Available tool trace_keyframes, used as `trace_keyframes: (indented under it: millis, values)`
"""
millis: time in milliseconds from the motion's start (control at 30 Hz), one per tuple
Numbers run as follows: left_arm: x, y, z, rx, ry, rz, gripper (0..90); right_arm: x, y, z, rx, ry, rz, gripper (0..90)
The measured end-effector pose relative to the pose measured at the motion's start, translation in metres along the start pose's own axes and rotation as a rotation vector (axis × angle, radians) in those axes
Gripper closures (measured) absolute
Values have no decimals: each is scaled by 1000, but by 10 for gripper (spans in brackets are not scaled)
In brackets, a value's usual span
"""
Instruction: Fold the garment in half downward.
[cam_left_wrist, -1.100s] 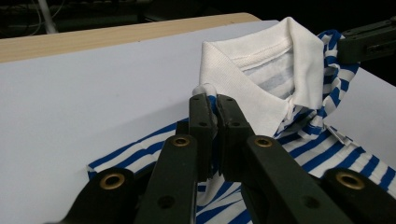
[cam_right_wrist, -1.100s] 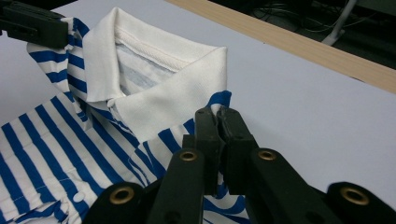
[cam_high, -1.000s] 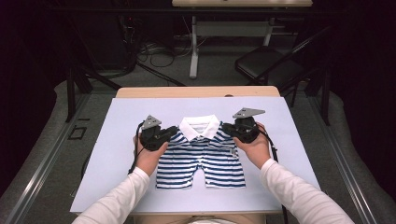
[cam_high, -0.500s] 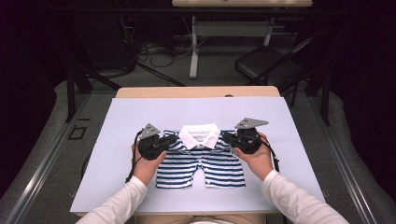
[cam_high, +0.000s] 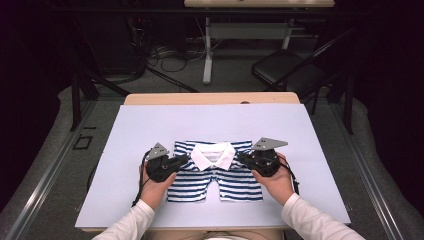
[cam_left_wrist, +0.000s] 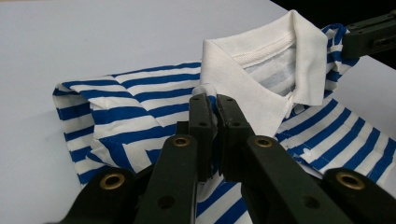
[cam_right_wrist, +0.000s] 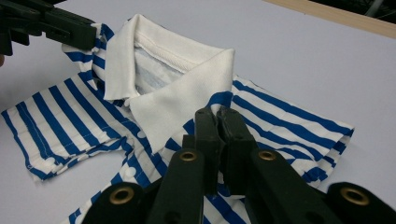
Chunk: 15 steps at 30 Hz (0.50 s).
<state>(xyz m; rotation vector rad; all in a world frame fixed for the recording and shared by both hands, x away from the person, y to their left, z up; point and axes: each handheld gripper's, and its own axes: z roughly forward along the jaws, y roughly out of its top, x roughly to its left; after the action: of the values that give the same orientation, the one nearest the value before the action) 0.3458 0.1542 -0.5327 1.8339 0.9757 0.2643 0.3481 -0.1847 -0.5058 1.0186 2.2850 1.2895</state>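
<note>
A small polo shirt (cam_high: 215, 175) with blue and white stripes and a white collar (cam_high: 213, 155) lies on the pale mat (cam_high: 150, 125). My left gripper (cam_high: 186, 159) is shut on the shirt's shoulder fabric left of the collar; in the left gripper view the jaws (cam_left_wrist: 212, 100) pinch a fold of striped cloth (cam_left_wrist: 140, 107). To the right of the collar my right gripper (cam_high: 240, 157) is shut on the other shoulder, its jaws (cam_right_wrist: 218, 112) clamping striped fabric (cam_right_wrist: 289, 121) beside the collar (cam_right_wrist: 187, 93). Each gripper view shows the other gripper at a top corner (cam_left_wrist: 369, 37) (cam_right_wrist: 46, 23).
The mat covers a wooden table whose bare far edge (cam_high: 210, 97) shows behind it. Bare mat lies around the shirt on all sides. Beyond the table are a dark chair (cam_high: 285, 70), table legs (cam_high: 207, 55) and floor cables (cam_high: 165, 55).
Both hands have drawn back toward the near edge, carrying the collar and shoulders with them. The hem has stayed where it was, so the shirt looks shorter.
</note>
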Motion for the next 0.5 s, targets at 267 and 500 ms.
trace_keyframes:
  millis: [267,500]
  values:
    - [-7,-8,-2,31,0,38,862,3,-16,-2,16,13,26,870]
    - [-8,-13,1,54,0,55,862,2,-26,-1,27,15,44,870]
